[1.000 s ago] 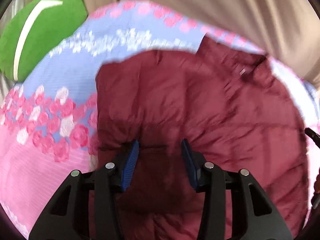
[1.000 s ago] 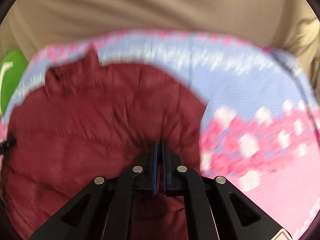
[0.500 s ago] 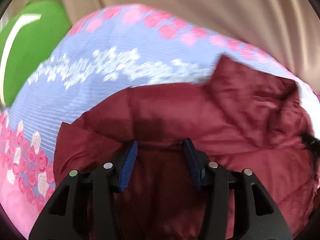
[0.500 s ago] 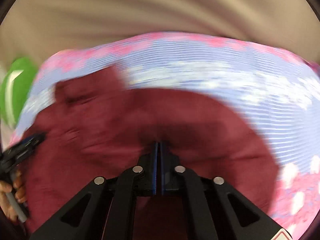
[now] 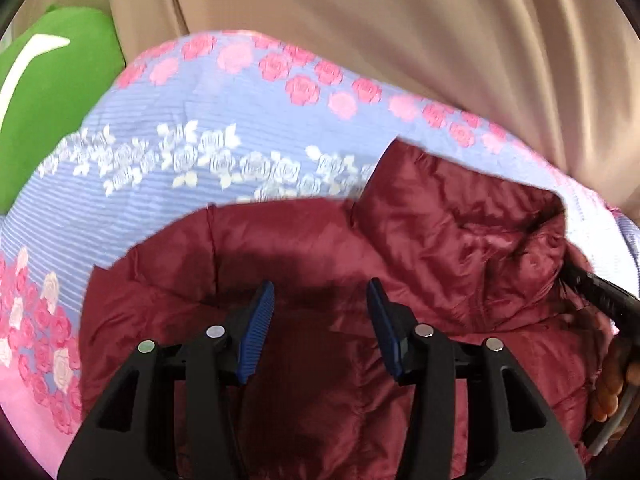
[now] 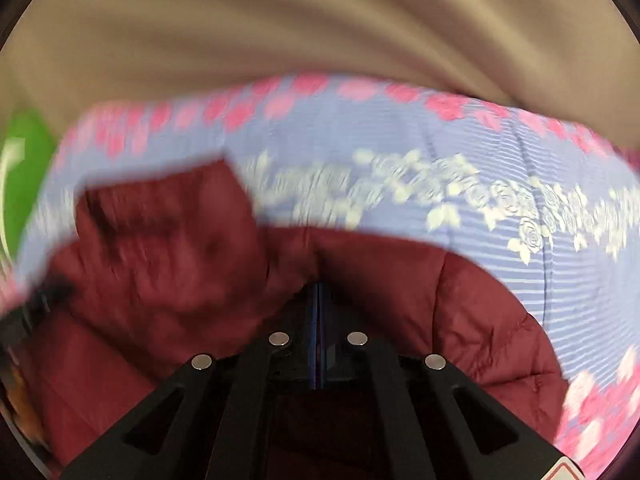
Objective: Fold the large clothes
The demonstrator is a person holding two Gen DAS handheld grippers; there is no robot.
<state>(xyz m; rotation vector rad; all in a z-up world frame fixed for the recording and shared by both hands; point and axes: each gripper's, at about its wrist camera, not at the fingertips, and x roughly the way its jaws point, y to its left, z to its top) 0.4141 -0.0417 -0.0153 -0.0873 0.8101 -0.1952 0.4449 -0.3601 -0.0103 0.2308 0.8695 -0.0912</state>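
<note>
Bare bedspread (image 5: 168, 184) beyond jacket (image 5: 320, 256); curtain (image 5: 400, 40) behind.

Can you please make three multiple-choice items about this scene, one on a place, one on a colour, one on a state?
1. Where does the green cushion lie?
A. beyond the floral bedsheet's far left edge
B. on top of the jacket
C. between the left fingers

2. What colour is the quilted puffer jacket?
A. navy
B. maroon
C. grey

3. How do the grippers stand?
A. both open
B. left gripper open, right gripper shut on the jacket
C. left shut, right open

Answers: 1 A, it shows green past the sheet's left edge in both views. 2 B, the padded fabric is dark red. 3 B, the left's blue pads stand apart over the fabric; the right's meet with cloth gathered at the tips.
</note>
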